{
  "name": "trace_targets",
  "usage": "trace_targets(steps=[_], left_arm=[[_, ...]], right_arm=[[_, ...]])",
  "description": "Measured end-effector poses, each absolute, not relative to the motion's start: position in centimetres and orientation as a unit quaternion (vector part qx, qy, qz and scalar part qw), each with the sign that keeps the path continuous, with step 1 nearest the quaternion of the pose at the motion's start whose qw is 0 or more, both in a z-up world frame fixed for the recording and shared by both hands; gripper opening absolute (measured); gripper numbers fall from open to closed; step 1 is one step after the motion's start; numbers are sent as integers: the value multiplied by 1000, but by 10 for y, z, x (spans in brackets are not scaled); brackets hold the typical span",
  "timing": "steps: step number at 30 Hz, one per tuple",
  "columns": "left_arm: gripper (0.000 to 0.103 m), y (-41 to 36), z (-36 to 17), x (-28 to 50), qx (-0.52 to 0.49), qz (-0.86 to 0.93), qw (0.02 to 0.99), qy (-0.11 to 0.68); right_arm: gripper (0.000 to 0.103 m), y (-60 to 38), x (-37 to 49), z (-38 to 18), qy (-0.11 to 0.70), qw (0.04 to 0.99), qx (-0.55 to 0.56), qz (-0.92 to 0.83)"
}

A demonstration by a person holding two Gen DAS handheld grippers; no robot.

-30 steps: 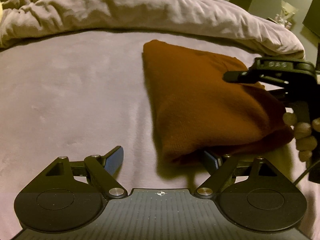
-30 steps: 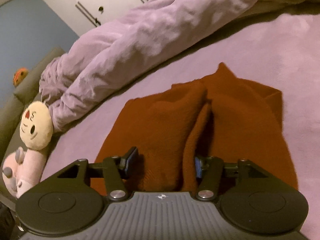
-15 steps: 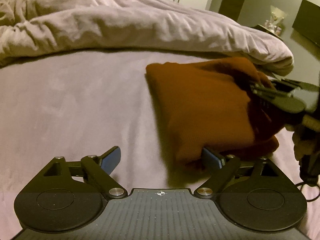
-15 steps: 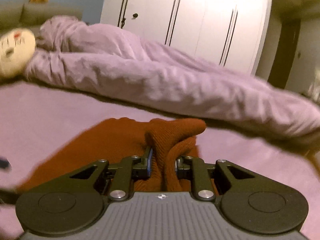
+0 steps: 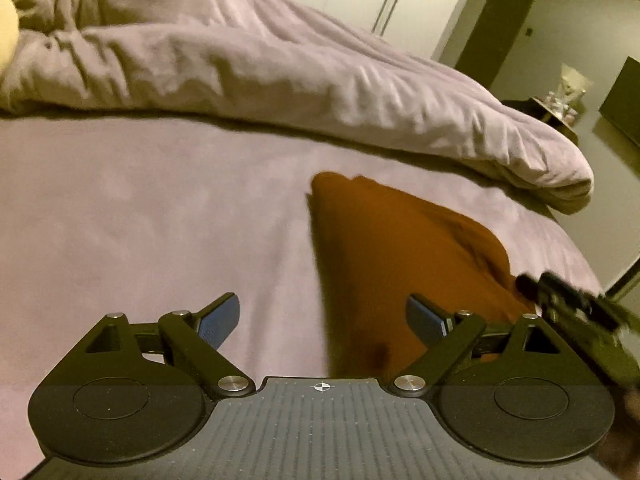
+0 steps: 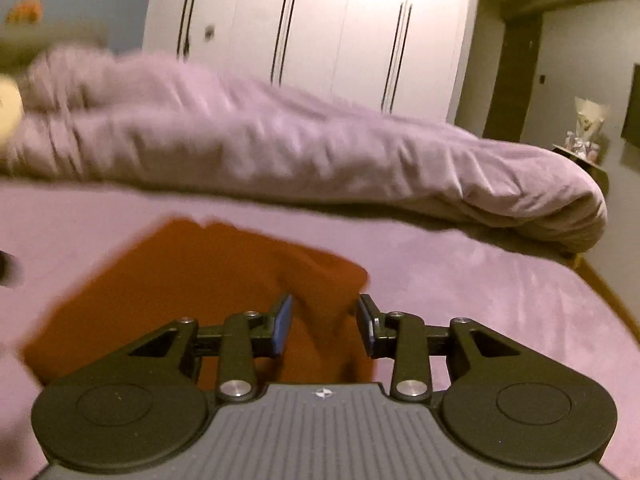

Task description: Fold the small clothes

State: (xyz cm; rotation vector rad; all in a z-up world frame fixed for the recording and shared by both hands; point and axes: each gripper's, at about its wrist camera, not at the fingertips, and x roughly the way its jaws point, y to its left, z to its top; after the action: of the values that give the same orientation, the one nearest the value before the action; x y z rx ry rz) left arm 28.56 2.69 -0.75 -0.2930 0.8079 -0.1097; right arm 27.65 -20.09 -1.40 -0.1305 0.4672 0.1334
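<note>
A rust-brown knit garment (image 5: 384, 256) lies folded on the lilac bed sheet (image 5: 140, 208). My left gripper (image 5: 324, 316) is open, low over the sheet, with the garment's near left edge between its wide-spread fingers. My right gripper (image 6: 324, 320) is open; its jaws stand apart on either side of the garment's (image 6: 180, 280) raised right fold without pinching it. The right gripper also shows blurred at the right edge of the left wrist view (image 5: 576, 312).
A bunched lilac duvet (image 5: 280, 76) lies across the far side of the bed. White wardrobe doors (image 6: 320, 28) stand behind it. The bed's right edge (image 6: 600, 284) drops to the floor. A small side table with objects (image 6: 580, 148) is far right.
My right gripper was shut on the garment's fold and has opened, letting the fold go. Both grippers have drawn back and tilted up. The garment lies flatter.
</note>
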Motion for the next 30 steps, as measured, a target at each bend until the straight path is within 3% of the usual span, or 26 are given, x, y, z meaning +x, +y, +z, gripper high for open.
trace_targets(steps=[2,4,7,12,19,21,23,27,30], left_arm=[[94,16,-18,292,-142,-57,900,408],[94,4,-32,295,-127,-69,893,426],[94,-7,-54,296,-116,-83,875,462],[98,-10,-69,293,-106,-85,879,457],[97,19,-35,292,-163,-92,879,438],[97,28,-30,300,-175,-87,881,430],[97,33,-33,312,-195,-85,872,440],[97,34,-47,336,-237,-106,848,461],[97,29,-60,354,-260,-121,831,477]], right_arm=[[32,-196,266,-17,236,965,-56,103],[21,-191,263,-28,255,956,-79,120],[13,-190,268,-46,281,947,-107,116],[12,-191,268,-69,272,943,-152,116],[12,-218,269,-41,298,944,-40,133],[22,-230,270,-33,296,947,-10,125],[46,-238,278,-31,301,949,-3,98],[48,-260,305,-42,350,928,64,114],[60,-281,332,-53,380,907,129,129]])
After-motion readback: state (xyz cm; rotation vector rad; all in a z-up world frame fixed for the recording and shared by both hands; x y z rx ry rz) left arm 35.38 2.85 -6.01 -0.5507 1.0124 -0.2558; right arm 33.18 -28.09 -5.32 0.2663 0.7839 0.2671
